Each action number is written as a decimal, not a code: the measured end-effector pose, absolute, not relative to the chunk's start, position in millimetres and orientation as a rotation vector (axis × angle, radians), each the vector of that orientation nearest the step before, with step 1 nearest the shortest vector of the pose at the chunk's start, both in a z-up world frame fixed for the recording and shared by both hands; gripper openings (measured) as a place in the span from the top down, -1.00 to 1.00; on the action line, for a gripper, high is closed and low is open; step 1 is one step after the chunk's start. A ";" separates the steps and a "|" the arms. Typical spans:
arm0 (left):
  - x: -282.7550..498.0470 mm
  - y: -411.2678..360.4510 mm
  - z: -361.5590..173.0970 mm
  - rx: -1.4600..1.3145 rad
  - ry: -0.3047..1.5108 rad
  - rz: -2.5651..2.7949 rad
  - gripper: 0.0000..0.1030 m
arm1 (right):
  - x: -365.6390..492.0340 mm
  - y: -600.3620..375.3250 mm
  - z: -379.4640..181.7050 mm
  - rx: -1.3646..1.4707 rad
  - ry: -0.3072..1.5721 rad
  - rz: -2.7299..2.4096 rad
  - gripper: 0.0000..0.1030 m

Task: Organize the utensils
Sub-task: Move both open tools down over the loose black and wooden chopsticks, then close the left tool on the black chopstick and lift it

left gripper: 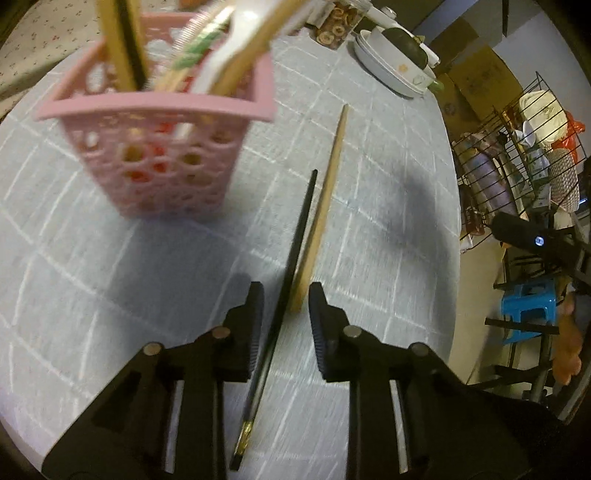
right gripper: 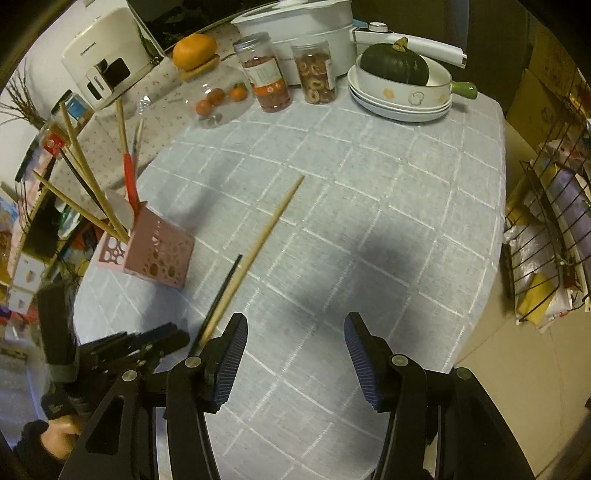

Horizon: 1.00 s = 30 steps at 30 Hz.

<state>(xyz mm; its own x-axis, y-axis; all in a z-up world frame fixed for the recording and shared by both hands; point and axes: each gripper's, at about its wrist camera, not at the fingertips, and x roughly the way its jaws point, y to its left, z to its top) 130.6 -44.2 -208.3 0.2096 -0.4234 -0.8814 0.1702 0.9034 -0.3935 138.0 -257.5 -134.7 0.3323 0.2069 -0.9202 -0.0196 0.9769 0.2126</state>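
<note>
A pink perforated basket [left gripper: 147,101] stands on the grey checked tablecloth, holding several chopsticks and other utensils upright. Two chopsticks lie side by side on the cloth: a black chopstick [left gripper: 295,251] and a wooden chopstick [left gripper: 330,177]. My left gripper [left gripper: 286,306] points down over their near ends, with both sticks between its fingers and a gap still showing on the black stick's side. In the right wrist view the basket [right gripper: 159,254], the wooden chopstick [right gripper: 266,229] and the black chopstick [right gripper: 225,284] lie to the left. My right gripper [right gripper: 295,336] hangs open over bare cloth, holding nothing.
At the back of the table stand stacked white dishes [right gripper: 399,103] with a dark squash [right gripper: 395,64], two jars [right gripper: 266,74], small oranges [right gripper: 221,98] and a white pot [right gripper: 295,22]. A wire rack [right gripper: 546,229] stands beyond the table's right edge, and a blue stool [left gripper: 528,306] on the floor.
</note>
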 end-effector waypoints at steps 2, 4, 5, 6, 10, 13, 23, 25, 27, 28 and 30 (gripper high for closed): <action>133.0 -48.0 -212.8 -0.215 1.300 -0.401 0.68 | 137.1 -261.7 -133.8 0.182 1.223 0.148 -0.08; 134.8 -49.9 -217.7 -0.212 1.308 -0.378 0.75 | 137.3 -263.1 -133.3 0.187 1.221 0.148 -0.08; 135.4 -51.2 -219.7 -0.209 1.309 -0.373 0.76 | 137.3 -263.8 -133.1 0.189 1.221 0.149 -0.08; 135.7 -52.2 -220.6 -0.211 1.306 -0.373 0.77 | 137.4 -264.2 -133.0 0.189 1.221 0.150 -0.08; 138.1 -57.3 -219.7 -0.199 1.295 -0.372 0.77 | 137.5 -264.7 -133.3 0.190 1.222 0.152 -0.08; 139.1 -61.5 -218.9 -0.168 1.289 -0.354 0.83 | 137.3 -264.7 -134.5 0.186 1.227 0.150 -0.08; 120.9 -42.9 -211.6 -0.123 1.379 -0.320 0.88 | 148.4 -261.2 -150.4 0.221 1.275 0.139 -0.08; 114.5 -37.8 -215.2 -0.109 1.439 -0.319 0.88 | 151.7 -259.0 -151.9 0.230 1.280 0.139 -0.08; 109.0 -33.6 -219.1 -0.094 1.489 -0.336 0.88 | 153.9 -255.8 -152.0 0.234 1.282 0.141 -0.08; 107.5 -33.8 -219.3 -0.084 1.499 -0.345 0.88 | 154.9 -253.4 -152.1 0.234 1.284 0.144 -0.08; 106.3 -32.8 -216.2 -0.076 1.483 -0.368 0.87 | 156.5 -249.0 -152.7 0.229 1.286 0.148 -0.08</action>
<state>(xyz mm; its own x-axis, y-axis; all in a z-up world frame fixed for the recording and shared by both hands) 106.3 -32.8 -216.2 0.0432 -0.2868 -0.9570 0.1943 0.9421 -0.2735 156.5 -249.0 -152.7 0.2761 0.2358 -0.9317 0.0181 0.9680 0.2504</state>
